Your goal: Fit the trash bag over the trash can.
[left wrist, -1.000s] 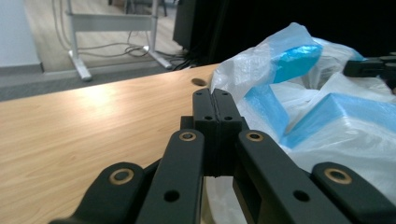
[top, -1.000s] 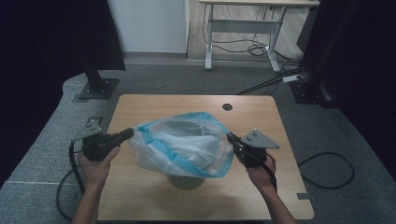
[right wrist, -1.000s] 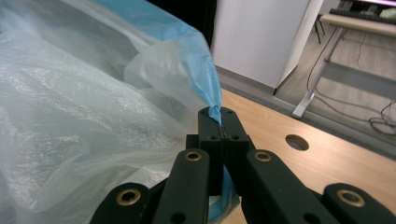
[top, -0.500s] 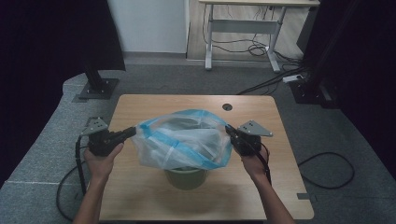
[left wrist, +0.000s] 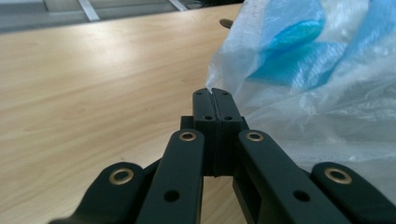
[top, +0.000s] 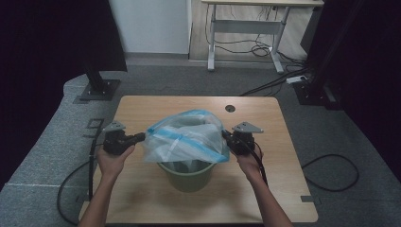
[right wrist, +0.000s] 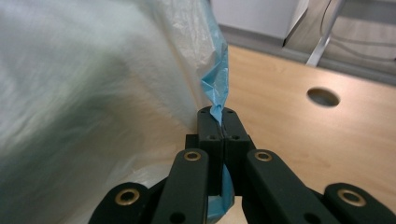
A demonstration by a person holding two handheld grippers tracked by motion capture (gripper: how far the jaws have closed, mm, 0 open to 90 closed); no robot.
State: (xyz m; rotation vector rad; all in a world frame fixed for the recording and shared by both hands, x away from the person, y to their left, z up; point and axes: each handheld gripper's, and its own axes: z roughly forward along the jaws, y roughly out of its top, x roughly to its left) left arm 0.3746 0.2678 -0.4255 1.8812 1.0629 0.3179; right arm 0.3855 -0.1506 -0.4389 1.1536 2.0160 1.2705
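Both hands have come down and drawn back toward the person since the earlier frames, and the plastic bag [top: 187,138] has sunk with them, so that its lower part now hangs inside the green bucket [top: 187,176] instead of riding above it.

At the left of the high view, the left gripper [top: 140,137] lies level above the wooden table [top: 283,156], its tips aimed inward at the bag's left edge. Its own view shows the left gripper [left wrist: 215,95] with the black jaws pressed flat together and a thin corner of clear film caught between the tips (the pinch is right at the bag's rim, with the blue-banded bulk billowing up and off to the right).

Between the two grippers the bag is stretched wide, translucent with a blue strip running across its mouth, directly over the bucket, which stands near the table's middle toward the person's side.

At the right, the right gripper [top: 225,135] meets the bag's right edge, just past the bucket's rim. In its own view the right gripper [right wrist: 218,117] has its jaws clamped on a crumpled blue fold of the bag's rim, with the pale film swelling away to the left and a round cable hole [right wrist: 323,97] in the tabletop farther off on the right.
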